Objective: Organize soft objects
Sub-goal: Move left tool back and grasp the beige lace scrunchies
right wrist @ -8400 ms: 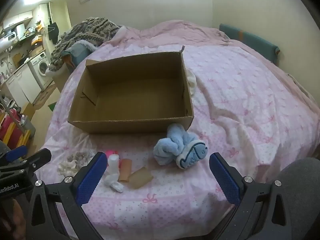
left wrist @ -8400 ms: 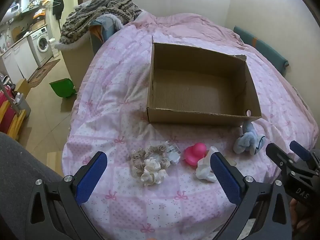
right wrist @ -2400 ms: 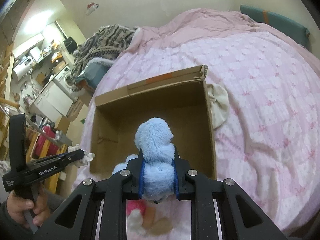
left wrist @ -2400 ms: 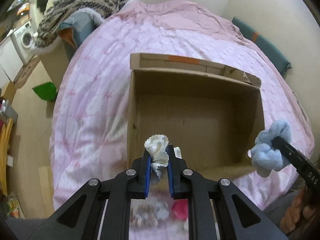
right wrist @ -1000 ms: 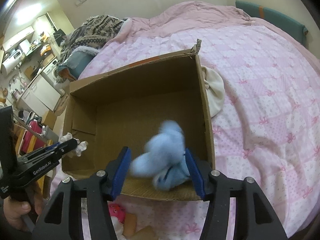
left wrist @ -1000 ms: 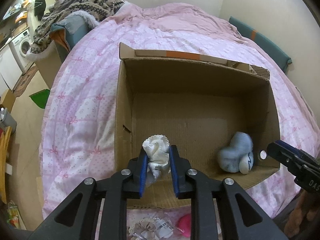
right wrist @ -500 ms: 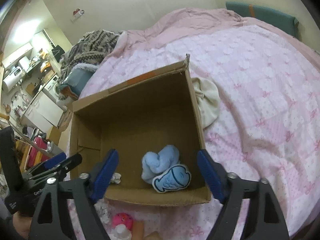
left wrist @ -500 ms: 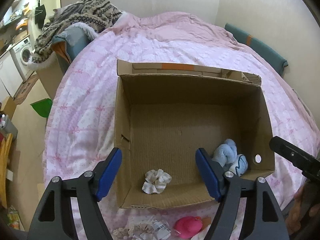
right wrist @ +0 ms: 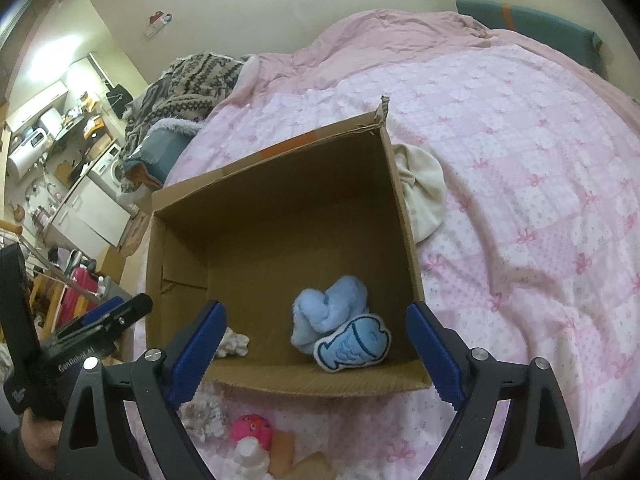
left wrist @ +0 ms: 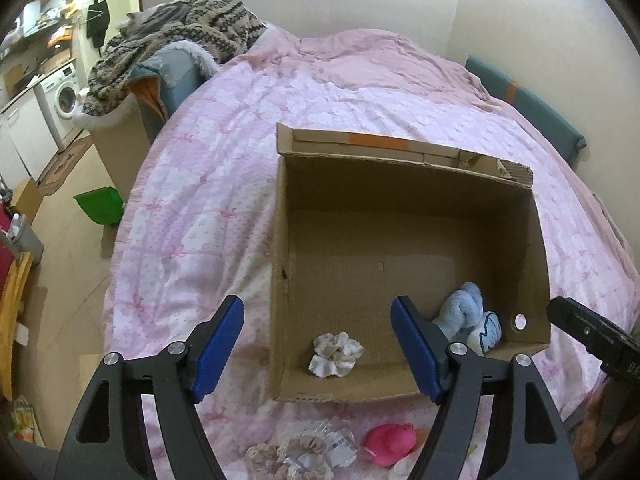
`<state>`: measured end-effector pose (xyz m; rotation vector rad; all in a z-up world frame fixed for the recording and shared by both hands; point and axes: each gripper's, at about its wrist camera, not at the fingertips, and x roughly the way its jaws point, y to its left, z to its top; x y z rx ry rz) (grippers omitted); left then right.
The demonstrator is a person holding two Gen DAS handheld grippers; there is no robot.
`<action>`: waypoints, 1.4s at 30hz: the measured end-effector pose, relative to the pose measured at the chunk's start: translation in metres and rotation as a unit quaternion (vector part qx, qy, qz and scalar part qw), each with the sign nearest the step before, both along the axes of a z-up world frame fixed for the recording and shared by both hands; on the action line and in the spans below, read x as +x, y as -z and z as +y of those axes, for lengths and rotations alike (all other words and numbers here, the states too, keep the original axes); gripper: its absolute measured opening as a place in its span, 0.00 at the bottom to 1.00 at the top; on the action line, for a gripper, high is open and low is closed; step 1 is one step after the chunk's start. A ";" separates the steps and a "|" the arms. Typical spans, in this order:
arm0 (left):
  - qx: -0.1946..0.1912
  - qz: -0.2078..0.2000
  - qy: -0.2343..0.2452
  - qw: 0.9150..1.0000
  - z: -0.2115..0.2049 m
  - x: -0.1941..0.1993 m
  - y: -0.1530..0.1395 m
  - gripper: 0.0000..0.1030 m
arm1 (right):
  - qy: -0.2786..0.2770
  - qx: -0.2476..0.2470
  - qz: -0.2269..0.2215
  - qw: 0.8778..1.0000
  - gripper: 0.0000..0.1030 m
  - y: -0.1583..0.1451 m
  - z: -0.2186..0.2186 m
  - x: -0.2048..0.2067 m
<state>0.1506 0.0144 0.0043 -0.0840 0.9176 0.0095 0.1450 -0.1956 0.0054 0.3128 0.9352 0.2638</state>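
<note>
Corrugated brown cardboard box (left wrist: 404, 236), open-topped, rectangular, with an orange tape strip on its far flap, sits on a pink quilted bedspread (left wrist: 224, 184) printed with bows and white patches.

Contents and surroundings, left to right:
- Left gripper (left wrist: 318, 344), black frame with ribbed blue pads: jaws have just been opening and now stand wide apart with nothing gripped, straddling the box's near-left corner.
- Cream ruffled scrunchie (left wrist: 336, 354), crinkled fabric, lying on the box floor by the near wall, toward the left corner.
- Pale blue plush toy (right wrist: 330, 314), fluffy and knotted, with a flat fish-shaped patch, on the box floor in the near-right corner.
- Right gripper (right wrist: 316, 344), same build: jaws have just been opening and now spread very wide, empty, above the box's near wall.

Outside the box, on the bedspread by its near edge: a cluster of beige scrunchies (left wrist: 288, 454) and a rounded pink rubber duck (left wrist: 386, 444). A cream cloth (right wrist: 420, 192), bunched, lies against the box's right wall.
</note>
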 end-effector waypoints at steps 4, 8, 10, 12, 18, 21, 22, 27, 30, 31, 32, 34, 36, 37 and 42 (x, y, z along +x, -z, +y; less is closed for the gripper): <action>0.006 -0.001 -0.001 1.000 0.006 -0.012 -0.008 0.72 | -0.007 -0.001 -0.002 1.000 0.94 -0.005 -0.001 -0.013; 0.005 0.003 -0.002 1.000 0.010 -0.024 -0.012 0.72 | -0.015 -0.010 -0.008 1.000 0.94 -0.011 0.001 -0.024; 0.003 0.006 -0.004 1.000 0.011 -0.030 -0.014 0.72 | -0.014 -0.004 -0.006 1.000 0.94 -0.013 0.001 -0.030; 0.001 0.008 -0.001 1.000 0.011 -0.036 -0.016 0.72 | -0.015 0.000 -0.003 1.000 0.94 -0.012 0.001 -0.036; 0.008 0.019 0.003 1.000 0.009 -0.052 -0.017 0.72 | -0.021 0.010 0.012 1.000 0.94 -0.008 0.002 -0.051; 0.010 0.026 -0.001 1.000 0.010 -0.058 -0.015 0.72 | -0.024 0.014 0.020 0.999 0.94 -0.006 0.003 -0.056; 0.009 0.029 -0.004 1.000 0.011 -0.060 -0.014 0.72 | -0.024 0.014 0.022 0.999 0.94 -0.006 0.003 -0.056; 0.002 0.039 -0.023 0.999 0.018 -0.066 -0.012 0.72 | -0.029 0.009 0.034 0.999 0.94 -0.002 0.007 -0.062; -0.001 0.045 -0.038 0.998 0.026 -0.067 -0.010 0.72 | -0.032 0.004 0.036 0.999 0.94 -0.001 0.009 -0.065; -0.004 0.048 -0.043 0.998 0.029 -0.067 -0.009 0.72 | -0.032 0.004 0.038 0.999 0.94 0.000 0.009 -0.066; -0.007 0.051 -0.046 0.998 0.031 -0.067 -0.008 0.72 | -0.032 0.003 0.042 0.999 0.94 0.001 0.009 -0.066; -0.015 0.065 -0.056 0.996 0.038 -0.065 -0.003 0.72 | -0.032 0.002 0.052 0.998 0.94 0.006 0.010 -0.066; -0.029 0.090 -0.062 0.994 0.044 -0.062 0.005 0.72 | -0.033 0.006 0.060 0.998 0.94 0.010 0.011 -0.066; -0.038 0.105 -0.066 0.992 0.047 -0.061 0.011 0.72 | -0.033 0.006 0.062 0.997 0.94 0.010 0.012 -0.065; -0.066 0.182 -0.065 0.979 0.047 -0.057 0.046 0.71 | -0.031 -0.002 0.080 0.996 0.94 0.017 0.014 -0.064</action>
